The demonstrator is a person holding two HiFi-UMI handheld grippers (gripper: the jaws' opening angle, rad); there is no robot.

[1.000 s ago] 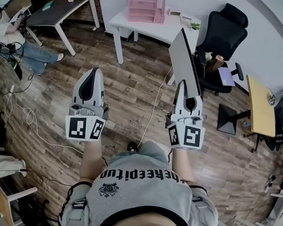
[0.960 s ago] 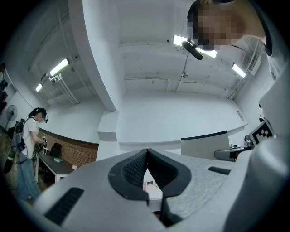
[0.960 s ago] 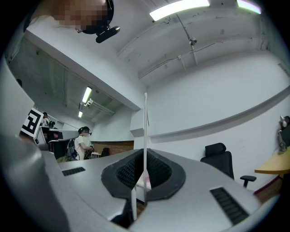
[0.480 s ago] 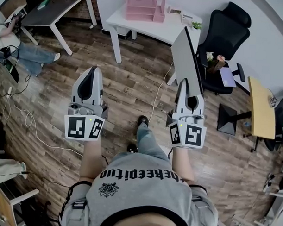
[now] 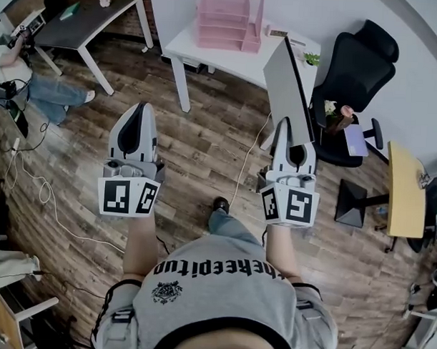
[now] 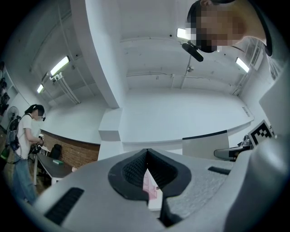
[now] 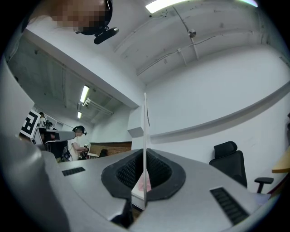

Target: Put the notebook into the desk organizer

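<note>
In the head view my right gripper (image 5: 289, 131) is shut on the lower edge of a thin grey notebook (image 5: 287, 87), which stands upright on edge and points ahead. The right gripper view shows that notebook (image 7: 145, 131) edge-on as a thin vertical line clamped between the pads. My left gripper (image 5: 140, 112) is shut with nothing in it. The pink desk organizer (image 5: 227, 19) stands on a white table (image 5: 201, 49) some way ahead of both grippers. A sliver of the organizer (image 6: 150, 186) shows through the gap under the left jaws.
A black office chair (image 5: 357, 59) stands right of the white table. A dark table (image 5: 88, 17) and a seated person (image 5: 25, 74) are at the far left. A yellow-topped table (image 5: 404, 187) is at the right. Cables (image 5: 241, 167) run over the wood floor.
The person has walked forward: the white table and pink organizer sit lower and nearer in the head view. Both grippers keep their pose and the notebook stays clamped.
</note>
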